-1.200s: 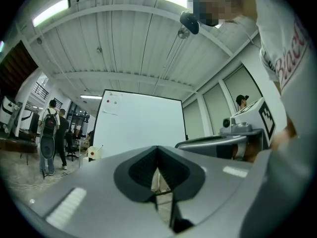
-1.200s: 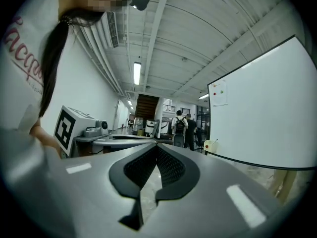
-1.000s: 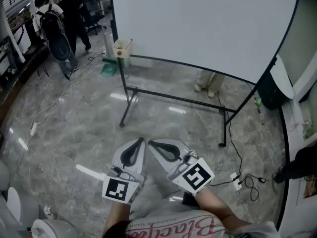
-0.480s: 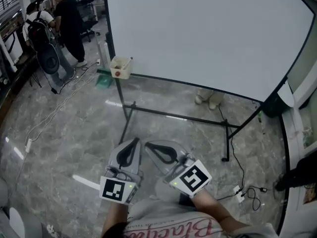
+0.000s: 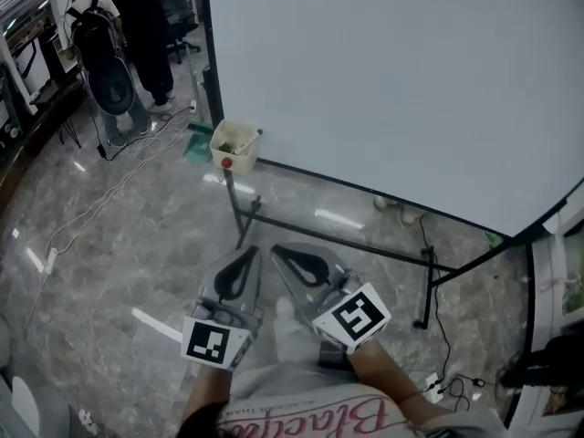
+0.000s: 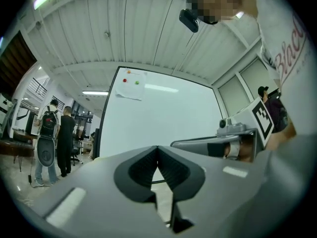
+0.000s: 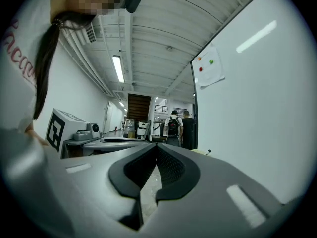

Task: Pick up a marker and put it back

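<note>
A cream holder box (image 5: 234, 146) hangs at the lower left corner of the big whiteboard (image 5: 411, 89), and a marker (image 5: 249, 139) sticks out of its top. In the right gripper view the holder (image 7: 200, 151) peeks over the jaw, with the marker's tip just above it. My left gripper (image 5: 255, 250) and right gripper (image 5: 275, 248) are held side by side low in the head view, well short of the holder. Both are shut with nothing in them; the pads meet at the tips in the left gripper (image 6: 157, 148) and right gripper (image 7: 156, 146) views.
The whiteboard stands on a black frame (image 5: 338, 243) with feet on a glossy stone floor. Two people (image 5: 128, 16) stand far left by chairs. Cables (image 5: 100, 203) trail over the floor, with a plug strip (image 5: 431, 386) at lower right. A paper sheet (image 6: 130, 86) is pinned to the board's top.
The head view has drawn closer to the whiteboard: the holder box now sits lower and nearer to the grippers. Both grippers stay shut, side by side.
</note>
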Motion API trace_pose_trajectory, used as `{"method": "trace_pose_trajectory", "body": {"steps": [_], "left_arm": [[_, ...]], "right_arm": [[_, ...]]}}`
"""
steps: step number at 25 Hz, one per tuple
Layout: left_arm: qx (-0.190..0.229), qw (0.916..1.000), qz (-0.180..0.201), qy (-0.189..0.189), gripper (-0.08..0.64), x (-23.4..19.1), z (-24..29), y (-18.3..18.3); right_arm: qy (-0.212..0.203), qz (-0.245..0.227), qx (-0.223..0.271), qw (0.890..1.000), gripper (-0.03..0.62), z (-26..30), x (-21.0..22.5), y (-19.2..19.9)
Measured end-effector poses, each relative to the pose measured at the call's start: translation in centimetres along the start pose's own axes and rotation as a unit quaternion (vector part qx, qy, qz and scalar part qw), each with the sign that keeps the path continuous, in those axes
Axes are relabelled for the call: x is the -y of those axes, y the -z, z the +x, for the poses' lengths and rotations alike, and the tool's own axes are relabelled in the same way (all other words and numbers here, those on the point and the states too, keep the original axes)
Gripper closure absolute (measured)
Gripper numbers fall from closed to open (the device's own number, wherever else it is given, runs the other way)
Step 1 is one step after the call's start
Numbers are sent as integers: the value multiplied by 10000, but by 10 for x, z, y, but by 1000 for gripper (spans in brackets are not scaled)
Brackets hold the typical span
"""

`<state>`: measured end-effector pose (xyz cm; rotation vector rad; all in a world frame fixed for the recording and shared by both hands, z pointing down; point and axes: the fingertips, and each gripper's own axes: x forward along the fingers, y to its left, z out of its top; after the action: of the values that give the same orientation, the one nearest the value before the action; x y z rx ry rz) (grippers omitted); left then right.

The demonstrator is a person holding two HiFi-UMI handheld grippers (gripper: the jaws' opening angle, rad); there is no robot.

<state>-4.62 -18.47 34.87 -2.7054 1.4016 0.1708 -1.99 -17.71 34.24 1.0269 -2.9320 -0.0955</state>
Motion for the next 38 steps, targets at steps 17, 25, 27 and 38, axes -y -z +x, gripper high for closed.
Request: {"method": "trace_pose_trajectory", "body": {"steps": [17,25,27,38], "left_arm": [[-184,9967,0,-791,561,-101,109,26],[-270,9960,35,-854,561,-136,123,34],[-279,9963,32,-812,561,-144,129,33],[-320,9971,-61,-694,561,-173,147,37]], "right_arm": [[-100,1162,-237,9929,483,126,153,60],[158,1550,-656,9856,437,180,180,95],[169,1682,-728,9829,437,191,184,98],[-214,1381,-272,9898,522,208,177,63]]}}
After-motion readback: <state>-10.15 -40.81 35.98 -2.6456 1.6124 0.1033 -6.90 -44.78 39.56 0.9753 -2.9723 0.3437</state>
